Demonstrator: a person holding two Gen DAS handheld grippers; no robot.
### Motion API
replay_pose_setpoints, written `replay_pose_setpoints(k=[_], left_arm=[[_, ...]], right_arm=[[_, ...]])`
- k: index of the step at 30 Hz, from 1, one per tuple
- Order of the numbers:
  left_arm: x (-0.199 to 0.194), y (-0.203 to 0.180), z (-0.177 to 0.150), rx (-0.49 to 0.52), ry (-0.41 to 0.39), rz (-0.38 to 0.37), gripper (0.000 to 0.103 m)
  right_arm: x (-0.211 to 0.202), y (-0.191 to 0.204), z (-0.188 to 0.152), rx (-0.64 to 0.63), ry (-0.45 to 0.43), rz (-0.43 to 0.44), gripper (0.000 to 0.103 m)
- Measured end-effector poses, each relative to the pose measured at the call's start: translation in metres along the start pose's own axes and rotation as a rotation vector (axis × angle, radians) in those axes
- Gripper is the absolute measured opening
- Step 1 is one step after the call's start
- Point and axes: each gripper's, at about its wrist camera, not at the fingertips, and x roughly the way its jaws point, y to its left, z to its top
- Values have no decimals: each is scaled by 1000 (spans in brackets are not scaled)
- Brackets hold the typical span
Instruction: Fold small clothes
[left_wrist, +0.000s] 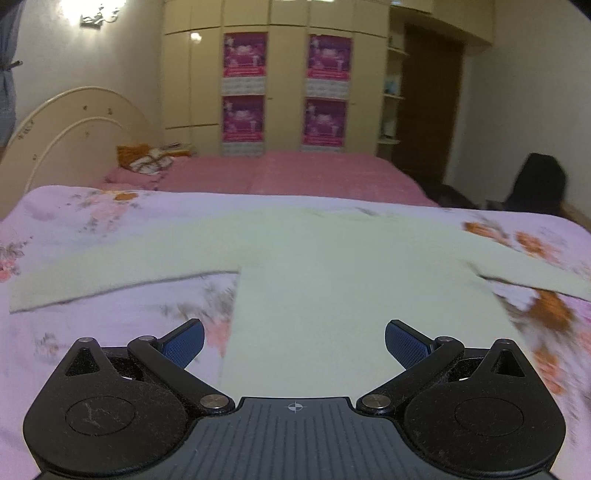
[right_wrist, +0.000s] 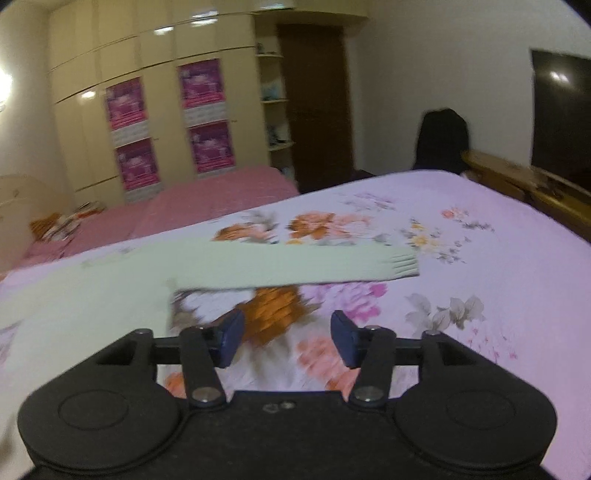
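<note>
both grippers' fingers (left_wrist: 184, 341) spread, green shirt (left_wrist: 332, 295) flat

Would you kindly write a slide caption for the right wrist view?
Open right gripper hovers over the floral bedspread, near the pale green top with its sleeve outstretched.

Cream wardrobe (left_wrist: 280, 85) with pink posters (left_wrist: 244, 55), dark door (right_wrist: 314, 107) — pink bed (left_wrist: 295, 173), wall lamp (left_wrist: 92, 11)
</note>
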Motion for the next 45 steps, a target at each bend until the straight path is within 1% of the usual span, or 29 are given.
replay_pose_setpoints(k=[1,2,3,6,8,11,13,14,17,18,20,22,24,27,28,29,30,31,32,33,34,35,36,38,40,42,43,45], left_arm=[[9,1,2,-3,6,10,103],[21,3,4,-6,16,20,103],[30,3,5,-5,26,30,103],[55,3,3,11,63,50,103],[68,1,1,20,86,56,103],[86,0,0,18,105,61,103],[93,-1,0,5,109,55,103],[96,-2,0,-1,110,52,103],[105,-4,5,-22,103,33,103],[109,-5,8,-31,98,27,103],[116,-5,14,-58,90,14,103],[122,-4,21,-89,88,-1,103],[124,-2,24,-105,83,-8,103],[122,3,26,-104,75,-15,103],[122,4,24,-102,77,-14,103],[121,6,22,-102,83,-13,103],[121,8,20,-105,93,-12,103],[121,9,16,-111,104,-13,103],[121,10,13,-116,113,-13,103],[121,11,11,-119,121,-13,103],[122,11,8,-119,131,-12,103],[121,12,7,-118,135,-11,103],[120,12,7,-115,137,-10,103],[119,12,7,-111,134,-10,103],[119,12,8,-106,131,-11,103],[119,13,9,-102,128,-9,103],[119,14,10,-102,126,-7,103],[121,18,9,-107,129,-4,103]], right_arm=[[17,-11,5,39,-3,-15,65],[29,-22,9,83,-7,-19,66],[44,-35,13,135,-3,-20,64],[95,-75,18,299,23,-42,55],[127,-99,16,413,44,-65,54],[163,-130,5,594,82,-64,53],[175,-140,-4,673,74,-51,48],[178,-141,-7,683,55,-44,48],[189,-138,-4,654,46,-44,48],[193,-137,-2,647,43,-44,46],[199,-138,0,639,41,-59,37],[203,-142,4,653,45,-72,20],[206,-149,7,671,53,-71,14],[201,-150,10,669,63,-66,13],[200,-150,11,685,69,-57,16],[197,-149,11,711,76,-39,19],[195,-147,10,742,89,-22,30],[193,-144,6,781,107,5,31],[195,-138,0,832,140,67,31],[197,-132,-4,850,167,110,32],[197,-126,-6,841,175,118,32],[198,-121,-6,829,162,106,32],[200,-123,-8,856,152,106,31],[207,-135,-10,953,134,122,27],[213,-144,-8,969,117,114,17],[213,-154,-6,992,80,101,17],[209,-158,-5,992,51,93,23],[198,-165,-2,984,-5,83,24]])
